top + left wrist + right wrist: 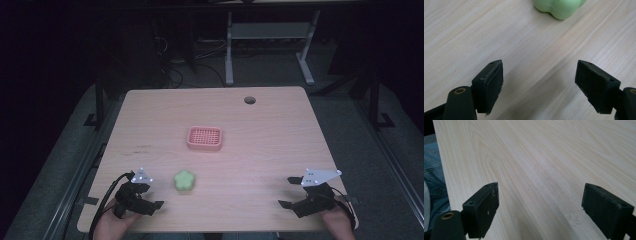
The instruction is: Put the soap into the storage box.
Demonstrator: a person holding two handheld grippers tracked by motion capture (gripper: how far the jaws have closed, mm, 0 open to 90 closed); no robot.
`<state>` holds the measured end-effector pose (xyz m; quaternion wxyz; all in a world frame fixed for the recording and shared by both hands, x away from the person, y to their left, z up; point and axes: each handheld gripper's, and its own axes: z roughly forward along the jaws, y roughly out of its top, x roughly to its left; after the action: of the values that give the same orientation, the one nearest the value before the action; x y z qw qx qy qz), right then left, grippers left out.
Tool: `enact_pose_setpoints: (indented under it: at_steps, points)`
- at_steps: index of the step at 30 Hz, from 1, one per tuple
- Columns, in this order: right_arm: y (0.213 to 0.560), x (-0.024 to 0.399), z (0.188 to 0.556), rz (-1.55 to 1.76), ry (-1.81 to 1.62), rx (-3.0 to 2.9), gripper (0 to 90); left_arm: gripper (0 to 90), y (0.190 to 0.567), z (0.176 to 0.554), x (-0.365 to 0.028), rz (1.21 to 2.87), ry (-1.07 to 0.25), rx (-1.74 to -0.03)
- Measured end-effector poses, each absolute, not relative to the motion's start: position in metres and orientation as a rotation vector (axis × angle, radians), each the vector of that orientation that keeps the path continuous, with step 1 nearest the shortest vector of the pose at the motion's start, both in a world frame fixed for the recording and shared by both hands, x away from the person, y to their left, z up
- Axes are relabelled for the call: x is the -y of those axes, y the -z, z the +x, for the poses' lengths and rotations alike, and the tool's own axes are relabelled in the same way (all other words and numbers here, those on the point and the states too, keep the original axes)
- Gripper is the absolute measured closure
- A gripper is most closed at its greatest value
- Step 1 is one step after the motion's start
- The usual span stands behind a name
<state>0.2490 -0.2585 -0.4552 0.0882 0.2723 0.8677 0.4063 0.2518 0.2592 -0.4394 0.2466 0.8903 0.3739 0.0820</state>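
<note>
Table (260, 145) of pale wood in a dark room; left gripper (150, 196) and right gripper (289, 192) both gape, released.

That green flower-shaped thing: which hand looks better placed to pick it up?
Left. The left gripper, jaws open, sits just beside the green flower-shaped piece; the right gripper is far across the table.

I note a light wooden table (270, 135) with rounded corners, its grain running clean and bare in the right gripper view. A pink slotted basket (204, 138) sits upright near the table's middle. A dark round cable hole (249, 100) lies near the far edge. Beyond the table I see a white desk frame (229, 50) and loose cables (175, 75) on grey floor. Blue denim (434, 182) shows past the near edge.
</note>
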Motion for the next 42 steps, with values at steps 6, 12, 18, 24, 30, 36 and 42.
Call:
enact_pose_setpoints:
  at_steps: [6,12,18,24,30,36,42]
  points:
    - [0.455,0.257,0.249,0.815,-1.206,-2.585,13.8,22.6,0.440,0.252,-0.258,2.429,-0.212,-1.026]
    - [0.455,0.258,0.249,0.805,-1.205,-2.585,13.8,22.6,0.440,0.253,-0.257,2.430,-0.213,-1.018]
    - [0.455,0.259,0.247,0.802,-1.209,-2.585,13.8,22.5,0.440,0.255,-0.255,2.432,-0.211,-1.012]
    - [0.455,0.258,0.246,0.817,-1.204,-2.590,13.8,21.9,0.439,0.254,-0.250,2.434,-0.213,-0.992]
    - [0.454,0.259,0.246,0.808,-1.197,-2.590,13.8,21.7,0.435,0.255,-0.245,2.443,-0.220,-0.971]
    - [0.455,0.260,0.246,0.822,-1.200,-2.585,13.8,21.6,0.427,0.257,-0.238,2.458,-0.221,-0.949]
    - [0.456,0.260,0.247,0.813,-1.205,-2.581,13.8,21.4,0.423,0.259,-0.236,2.472,-0.215,-0.942]
